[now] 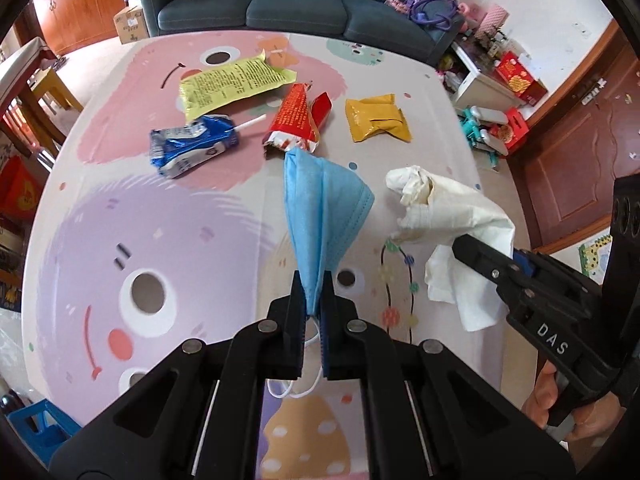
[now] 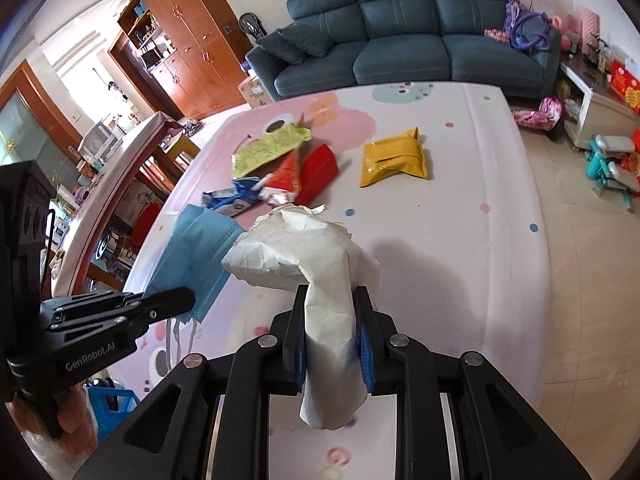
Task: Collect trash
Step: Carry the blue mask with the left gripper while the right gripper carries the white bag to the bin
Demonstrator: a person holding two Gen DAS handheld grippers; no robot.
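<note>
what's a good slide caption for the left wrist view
Left gripper pinches a blue mask above the mat; right gripper holds a tissue.

The left gripper (image 1: pixel 313 288) pinches a blue face mask (image 1: pixel 324 204) at centre. At three o'clock the right gripper (image 1: pixel 466 246) clamps a white tissue (image 1: pixel 452 216). Toward twelve o'clock, wrappers lie on the play mat (image 1: pixel 160 220): yellow-green (image 1: pixel 232 84), red (image 1: pixel 298 120), blue (image 1: pixel 192 146), yellow (image 1: pixel 378 118).

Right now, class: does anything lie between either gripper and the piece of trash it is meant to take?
No. The left gripper is already shut on the blue face mask, and the right gripper on the crumpled white tissue.
</note>
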